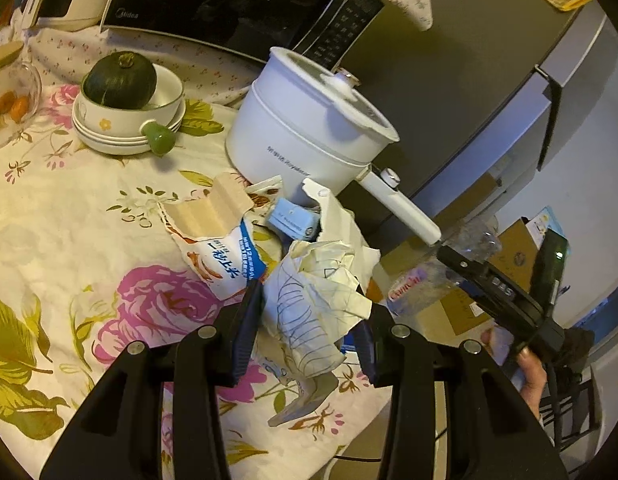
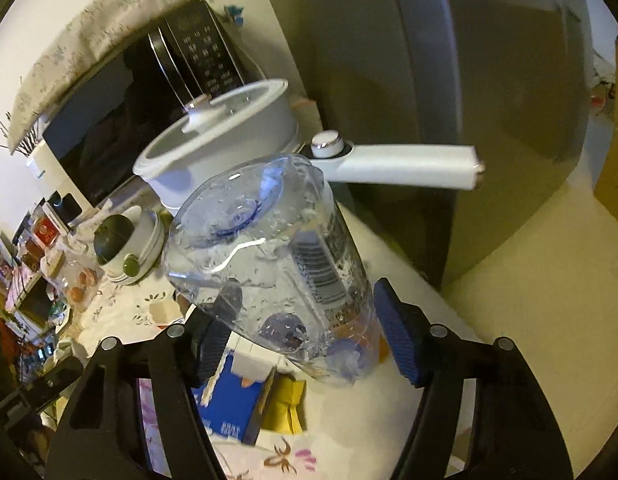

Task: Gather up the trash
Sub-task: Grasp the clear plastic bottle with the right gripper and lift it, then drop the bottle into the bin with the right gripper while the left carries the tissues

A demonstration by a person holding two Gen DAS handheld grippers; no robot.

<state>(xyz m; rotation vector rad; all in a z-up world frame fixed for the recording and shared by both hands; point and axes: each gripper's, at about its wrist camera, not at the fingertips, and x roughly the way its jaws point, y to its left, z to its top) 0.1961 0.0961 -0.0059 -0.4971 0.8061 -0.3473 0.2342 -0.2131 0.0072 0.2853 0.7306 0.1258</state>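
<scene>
My left gripper [image 1: 309, 328] clamps crumpled paper [image 1: 313, 300], hiding trash beneath; right gripper [image 2: 305, 328] grips wet, empty bottle [image 2: 269, 248].

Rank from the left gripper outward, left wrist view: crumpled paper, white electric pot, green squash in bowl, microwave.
1. crumpled paper, between the left gripper fingers.
2. white electric pot, ahead, slightly right.
3. green squash, in its bowl, far left.
4. microwave, at the back.
</scene>
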